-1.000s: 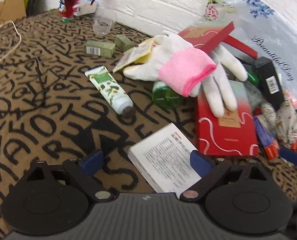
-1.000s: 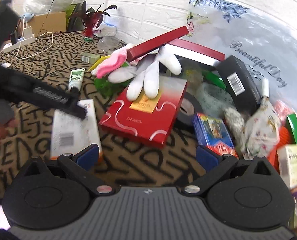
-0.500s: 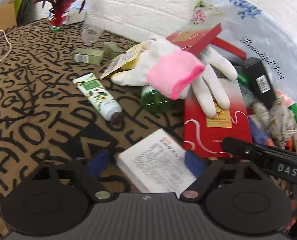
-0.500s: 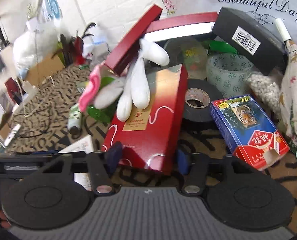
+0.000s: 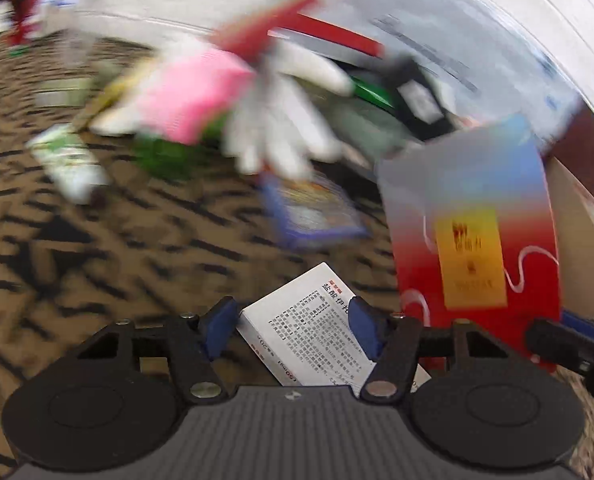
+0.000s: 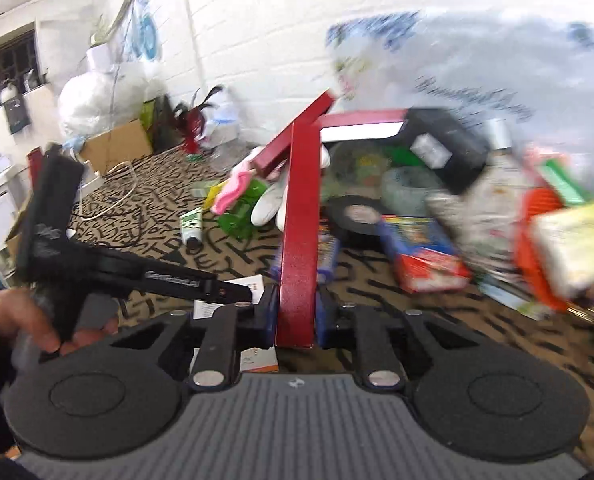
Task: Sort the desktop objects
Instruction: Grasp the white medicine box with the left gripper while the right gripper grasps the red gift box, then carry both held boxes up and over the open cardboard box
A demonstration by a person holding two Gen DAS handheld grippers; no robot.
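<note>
The right gripper (image 6: pixel 295 312) is clamped on the flat red cardboard box (image 6: pixel 300 216); the left gripper (image 5: pixel 289 326) squeezes the white paper box (image 5: pixel 313 332). Lift slowly.

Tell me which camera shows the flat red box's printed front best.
The left wrist view: the red box stands upright there, its yellow label and white swirls facing the camera, though blurred. The right wrist view shows only its narrow red edge, clamped in the right gripper.

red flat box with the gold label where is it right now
The red flat box is clamped edge-on in the right claw, raised off the patterned table. In the left wrist view it stands upright at right, beside the white medicine box.
</note>
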